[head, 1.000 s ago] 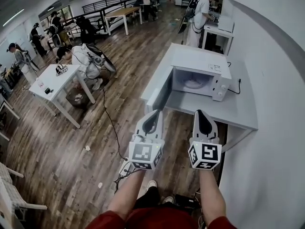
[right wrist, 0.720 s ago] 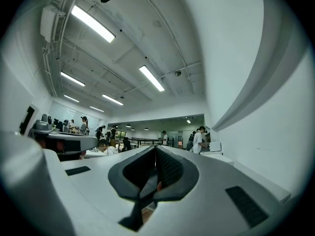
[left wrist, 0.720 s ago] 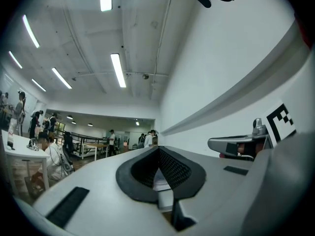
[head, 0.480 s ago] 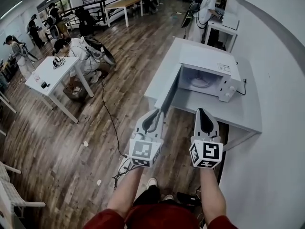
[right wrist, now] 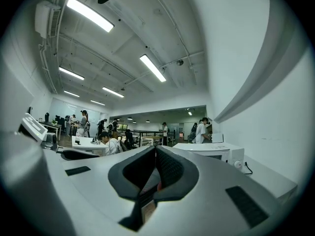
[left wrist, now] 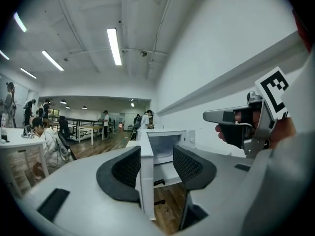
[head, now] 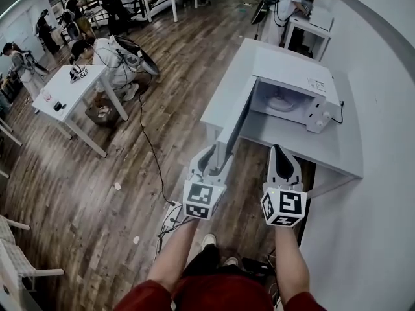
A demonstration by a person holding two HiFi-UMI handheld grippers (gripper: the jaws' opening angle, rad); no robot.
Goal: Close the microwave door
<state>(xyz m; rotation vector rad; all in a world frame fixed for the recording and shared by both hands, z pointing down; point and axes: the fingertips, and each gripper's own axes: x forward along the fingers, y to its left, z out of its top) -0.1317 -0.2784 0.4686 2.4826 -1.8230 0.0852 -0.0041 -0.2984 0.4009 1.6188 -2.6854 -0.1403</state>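
Note:
A white microwave [head: 293, 75] stands on a grey table [head: 327, 144] against the wall, with a plate inside it. Its door [head: 235, 117] is swung wide toward me. My left gripper [head: 216, 157] is at the door's free edge and its jaws are opening. In the left gripper view the door edge [left wrist: 146, 181] stands upright between the spread pads of the left gripper [left wrist: 157, 164], close to the left pad. The microwave cavity [left wrist: 163, 145] shows beyond. My right gripper [head: 279, 150] hovers before the table's front edge, shut and empty. The right gripper [right wrist: 156, 150] points past the microwave [right wrist: 215, 153].
The white wall [head: 382, 109] runs close along the right. A power cable [head: 153, 157] trails over the wood floor on the left. Farther left a small white table [head: 72, 91] stands with a crouching person [head: 104, 52] behind it. Other people work at desks in the background.
Both grippers have moved forward and down toward the microwave. The left jaws, shut before, now stand apart around the door's edge. The right gripper stays shut.

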